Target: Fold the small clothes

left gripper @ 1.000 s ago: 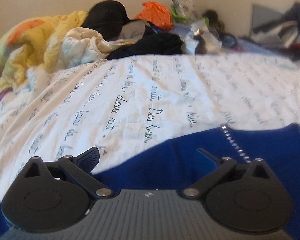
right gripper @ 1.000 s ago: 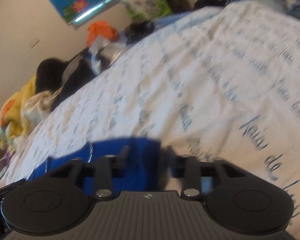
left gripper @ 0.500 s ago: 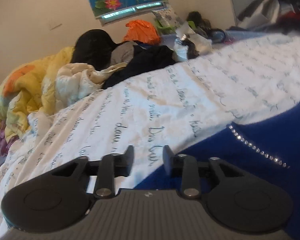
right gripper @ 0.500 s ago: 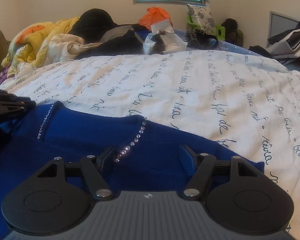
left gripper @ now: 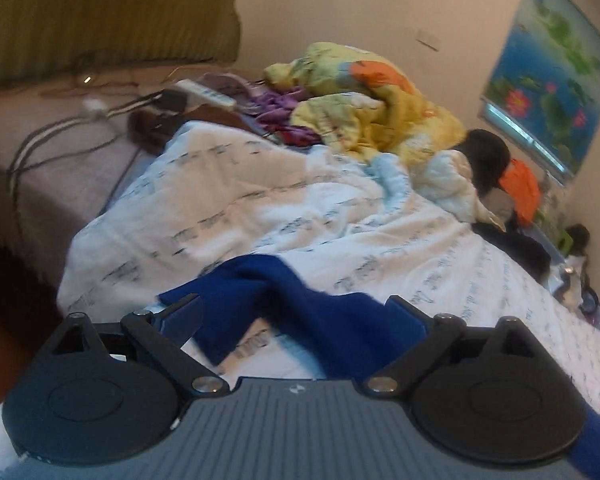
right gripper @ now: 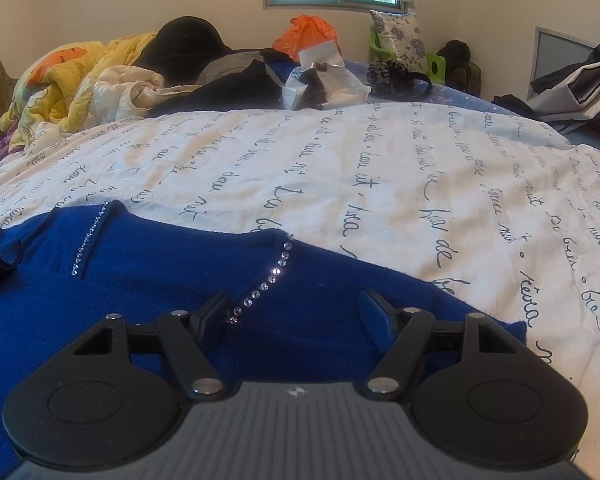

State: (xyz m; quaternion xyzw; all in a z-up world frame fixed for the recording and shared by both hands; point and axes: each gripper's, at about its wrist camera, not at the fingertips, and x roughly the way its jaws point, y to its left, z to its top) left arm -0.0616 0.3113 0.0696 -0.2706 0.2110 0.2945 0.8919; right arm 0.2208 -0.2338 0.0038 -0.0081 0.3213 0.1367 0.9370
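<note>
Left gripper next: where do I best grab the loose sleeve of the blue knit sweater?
Probably near the cuff end of the blue knit sweater's sleeve, coming from above. It lies as a narrow raised strip on the white script-printed bedsheet, right before the left gripper, whose jaws are opening, gripping nothing.

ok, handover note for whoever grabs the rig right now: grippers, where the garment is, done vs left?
Left gripper: jaws opening, nothing gripped; the blue sleeve lies on the bed between them.
Right gripper: jaws opening, over the blue sweater, pads not pressing it.
The sweater lies flat on the script-print bedcover, rhinestone trim up, one sleeve stretched out to the side.
Done: garment laid out. Left: fold the sleeves in, then the body. No fold visible yet.
</note>
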